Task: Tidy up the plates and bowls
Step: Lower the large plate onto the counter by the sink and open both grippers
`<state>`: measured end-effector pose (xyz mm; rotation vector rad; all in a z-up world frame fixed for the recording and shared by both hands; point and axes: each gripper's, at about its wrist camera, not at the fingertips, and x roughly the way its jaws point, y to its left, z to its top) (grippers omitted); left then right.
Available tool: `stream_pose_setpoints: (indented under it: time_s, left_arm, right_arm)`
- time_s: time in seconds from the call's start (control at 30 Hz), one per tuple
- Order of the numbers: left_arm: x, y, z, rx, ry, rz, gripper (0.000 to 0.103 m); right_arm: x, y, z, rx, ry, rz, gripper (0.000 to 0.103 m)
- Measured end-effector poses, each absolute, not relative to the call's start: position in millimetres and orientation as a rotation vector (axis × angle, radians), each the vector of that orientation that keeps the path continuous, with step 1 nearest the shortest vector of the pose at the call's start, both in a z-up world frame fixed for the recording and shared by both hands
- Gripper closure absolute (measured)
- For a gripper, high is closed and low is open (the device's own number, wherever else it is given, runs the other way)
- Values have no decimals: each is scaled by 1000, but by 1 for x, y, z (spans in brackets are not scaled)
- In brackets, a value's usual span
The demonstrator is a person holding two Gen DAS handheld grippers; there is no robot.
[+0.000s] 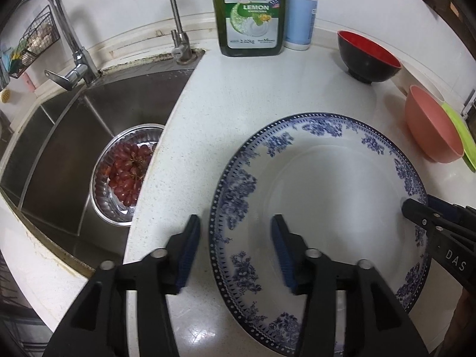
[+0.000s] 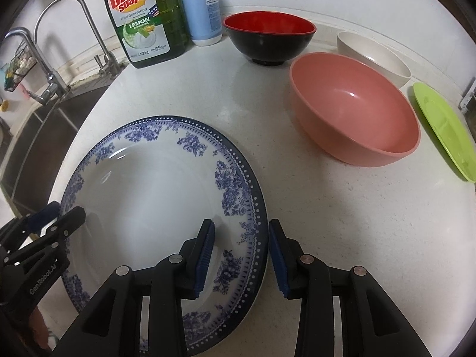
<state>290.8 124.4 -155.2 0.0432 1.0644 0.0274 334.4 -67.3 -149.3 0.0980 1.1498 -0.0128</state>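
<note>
Blue-and-white plate [image 2: 154,196] is sitting flat on the white speckled counter [image 2: 312,223], left rim pretty much at the counter edge where it drops into the sink [image 1: 59,154]. Both grippers straddle opposite rims with jaws spread wide, neither clamped on anything. Left gripper [image 1: 235,250] has one finger over the plate's well and the other outside the left rim, over bare counter. Right gripper [image 2: 241,255] does the same on the right rim. Decent open counter to the right of the plate before you reach the pink bowl [image 2: 357,110]. Behind that are the red-and-black bowl [image 2: 267,38] and white bowl [image 2: 374,56], with the green plate [image 2: 446,131] far right. Dish soap bottle [image 2: 142,17] stands at the back wall.
</note>
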Motion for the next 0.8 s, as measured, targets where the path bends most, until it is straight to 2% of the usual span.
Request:
stream_pose_setpoints:
  time_s: [0.07,0.23,0.3,0.43,0.8]
  left_arm:
    - [291,126,-151,59,1041,52,43]
    - [288,122,-130,102,956,57,35]
    - [285,116,-120,110,919,30,28]
    - [279,101,-102,123,848,-32,21]
    - [254,26,-72,216,726,-210,18]
  right_arm:
    - [331,-70,-146,92,1126,-27,55]
    - [320,-75,-132,68,1056,-45,55]
    - [314,-80,-125,80,1029,-51,55]
    - [302,-93,-110,110,983,-81,54]
    - [248,-159,-70,176,864,-237,50]
